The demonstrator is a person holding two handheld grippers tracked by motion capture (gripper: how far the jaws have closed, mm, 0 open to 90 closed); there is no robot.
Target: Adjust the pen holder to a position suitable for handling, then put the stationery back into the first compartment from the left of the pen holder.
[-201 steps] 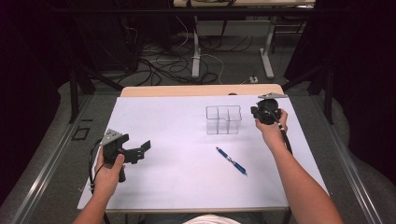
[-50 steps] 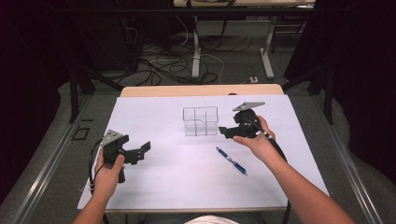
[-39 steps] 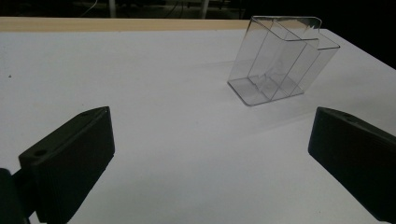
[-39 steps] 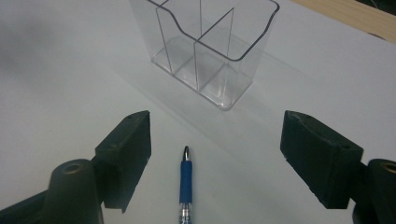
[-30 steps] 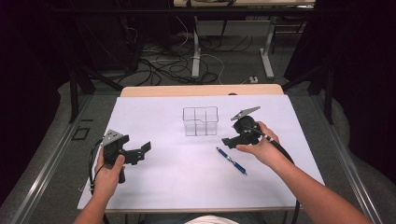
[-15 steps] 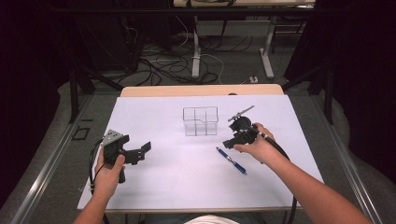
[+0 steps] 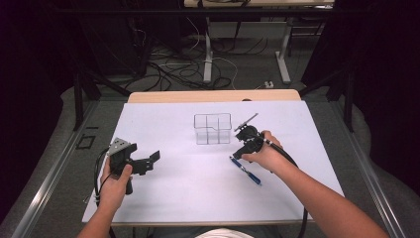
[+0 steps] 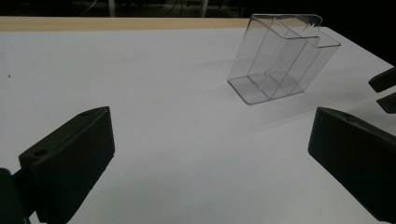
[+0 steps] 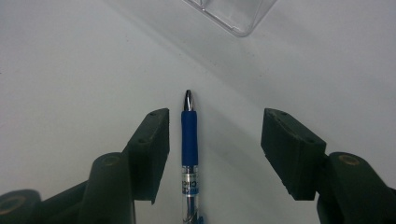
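**Pen between my right tool's spread jaws**

My right tool (image 9: 215, 140) is low over the white worktop (image 7: 188, 198), jaws wide, the blue pen (image 9: 189, 140) lying between them, closer to one jaw, untouched. The clear box (image 7: 213, 129) stands just beyond. My left tool (image 7: 148, 161) is wide too, well apart, holding nothing.

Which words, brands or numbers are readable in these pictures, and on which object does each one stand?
Pen: dark print on the clear barrel, seen in the right gripper view, too small and blurred to read.
Clear divided box: no text.
Left gripper and right gripper: no readable marking.
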